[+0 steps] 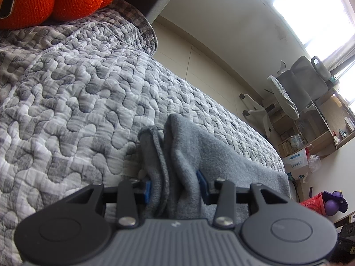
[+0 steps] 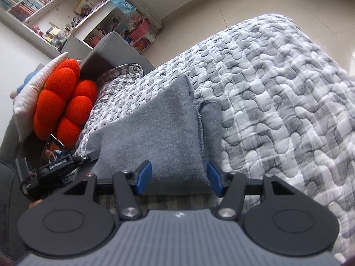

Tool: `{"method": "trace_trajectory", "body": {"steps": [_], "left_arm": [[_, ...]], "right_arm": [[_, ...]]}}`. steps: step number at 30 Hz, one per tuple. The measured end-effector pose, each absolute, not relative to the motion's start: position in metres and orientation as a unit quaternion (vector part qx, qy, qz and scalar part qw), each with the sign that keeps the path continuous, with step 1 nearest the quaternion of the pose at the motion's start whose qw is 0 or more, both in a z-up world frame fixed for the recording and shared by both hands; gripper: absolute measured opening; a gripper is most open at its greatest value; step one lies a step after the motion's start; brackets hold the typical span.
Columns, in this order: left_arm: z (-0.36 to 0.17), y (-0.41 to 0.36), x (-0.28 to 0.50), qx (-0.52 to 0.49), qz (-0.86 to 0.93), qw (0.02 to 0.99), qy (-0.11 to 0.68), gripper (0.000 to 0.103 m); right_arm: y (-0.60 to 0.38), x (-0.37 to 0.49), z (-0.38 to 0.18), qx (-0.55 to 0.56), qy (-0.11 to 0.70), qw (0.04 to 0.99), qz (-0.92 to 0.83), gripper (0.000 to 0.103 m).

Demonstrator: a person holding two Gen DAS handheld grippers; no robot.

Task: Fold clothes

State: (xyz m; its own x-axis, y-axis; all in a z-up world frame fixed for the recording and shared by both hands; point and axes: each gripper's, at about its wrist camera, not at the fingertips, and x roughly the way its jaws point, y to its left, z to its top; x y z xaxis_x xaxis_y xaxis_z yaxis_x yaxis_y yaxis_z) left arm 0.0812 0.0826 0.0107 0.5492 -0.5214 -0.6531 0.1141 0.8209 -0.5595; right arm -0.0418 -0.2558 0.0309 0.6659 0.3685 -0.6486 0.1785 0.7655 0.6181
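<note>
Left gripper [image 1: 176, 185]: I see my fingers [image 1: 147, 188] partly open and clamped on a bunched wad of the grey garment [image 1: 177, 155]; the cloth fills the gap and hides most of both blue pads.
Right gripper [image 2: 179, 178]: my fingers [image 2: 144, 175] stand about half open. The garment [image 2: 155, 137] lies between them at its near edge, with a little room on the left side; on the right the pad sits at the cloth's edge, and I cannot tell if it touches. No grip here.
Garment: folded into a thick grey block on the quilt [image 2: 277, 88], one seamed hem running along its right side. In the right view my left gripper [image 2: 57, 166] is at its left corner.
Bed: the quilt covers it; an orange cushion [image 2: 64, 102] and a white pillow [image 2: 33, 95] lean at the headboard [image 2: 111, 51]. A phone [image 2: 52, 149] stands near the cushion.
Shelves [image 2: 33, 2]: books in rows in the compartments.
Pink crate [image 2: 139, 30]: on the floor under a white desk; contents too small to tell.
Cardboard box [image 1: 296, 161]: on the floor beside a wooden shelf, a clear bag next to it.
</note>
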Motion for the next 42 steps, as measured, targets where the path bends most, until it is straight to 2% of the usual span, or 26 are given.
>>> {"method": "trace_trajectory", "body": {"steps": [12, 21, 29, 42], "left_arm": [[0.011, 0.082, 0.081, -0.231, -0.188, 0.850, 0.434, 0.042], [0.011, 0.082, 0.080, -0.228, -0.189, 0.850, 0.435, 0.042], [0.012, 0.082, 0.078, -0.227, -0.189, 0.852, 0.433, 0.043], [0.013, 0.081, 0.079, -0.228, -0.190, 0.851, 0.434, 0.044]], "right_arm": [[-0.271, -0.045, 0.023, 0.378, 0.405, 0.830, 0.070, 0.059], [-0.276, -0.052, 0.027, 0.352, 0.410, 0.841, 0.039, 0.060], [-0.278, -0.042, 0.022, 0.356, 0.403, 0.841, 0.063, 0.072], [-0.283, -0.015, 0.015, 0.382, 0.377, 0.839, 0.091, 0.073]]}}
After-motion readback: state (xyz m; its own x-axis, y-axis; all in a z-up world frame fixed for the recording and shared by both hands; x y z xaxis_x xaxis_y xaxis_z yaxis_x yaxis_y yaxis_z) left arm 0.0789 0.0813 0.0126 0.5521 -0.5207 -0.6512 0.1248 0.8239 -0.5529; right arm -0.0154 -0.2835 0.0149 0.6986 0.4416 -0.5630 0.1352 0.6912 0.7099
